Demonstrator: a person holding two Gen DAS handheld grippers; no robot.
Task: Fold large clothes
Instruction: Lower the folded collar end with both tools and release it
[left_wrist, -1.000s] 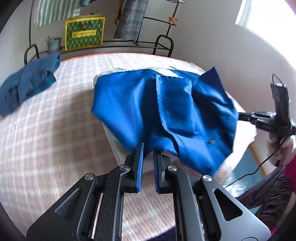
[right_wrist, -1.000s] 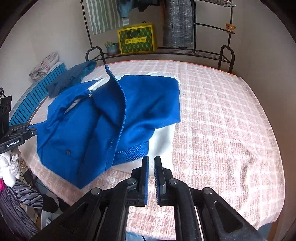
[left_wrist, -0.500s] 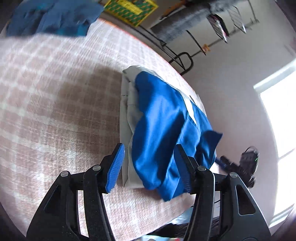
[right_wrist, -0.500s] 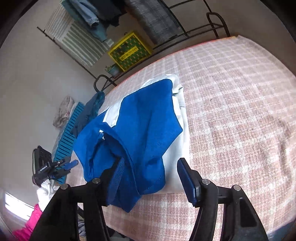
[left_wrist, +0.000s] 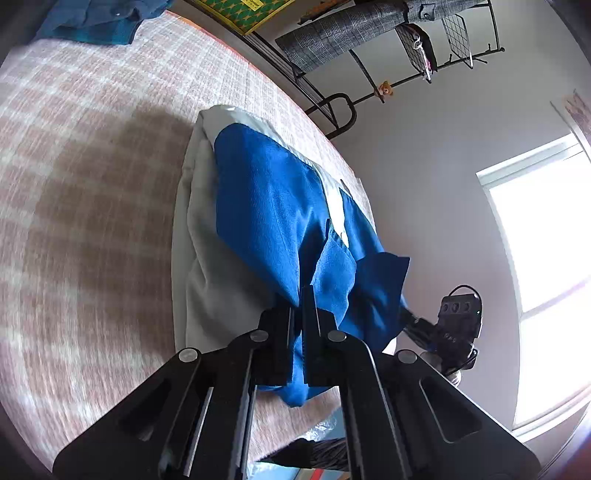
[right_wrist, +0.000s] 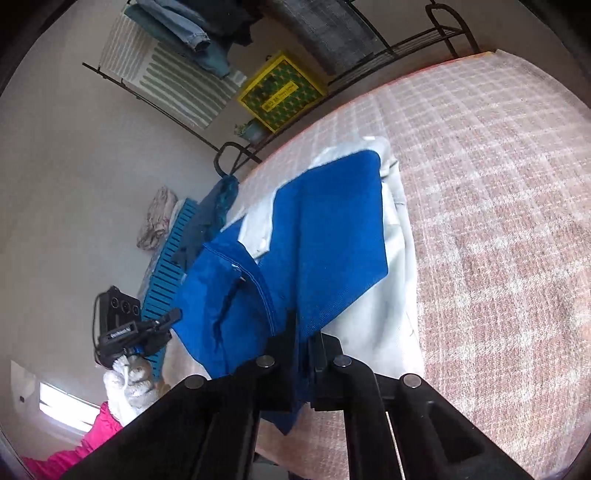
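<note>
Left wrist view is showing the left gripper (left_wrist: 300, 306) clamping narrowly on the near edge of the blue-and-white fabric garment (left_wrist: 266, 206), which is lying on the pink checked bed cover (left_wrist: 92, 184). Beyond the garment, a dark blue cloth (left_wrist: 92, 18) is resting on the bed. Right wrist view is showing the right gripper (right_wrist: 301, 334) pinching that garment's near blue hem.

A bed (left_wrist: 92, 192) covered in a pink-and-white checked spread carries a blue-and-grey garment (left_wrist: 266, 206) near its edge, with a rumpled teal garment (left_wrist: 99, 18) lying well apart at the far side.
</note>
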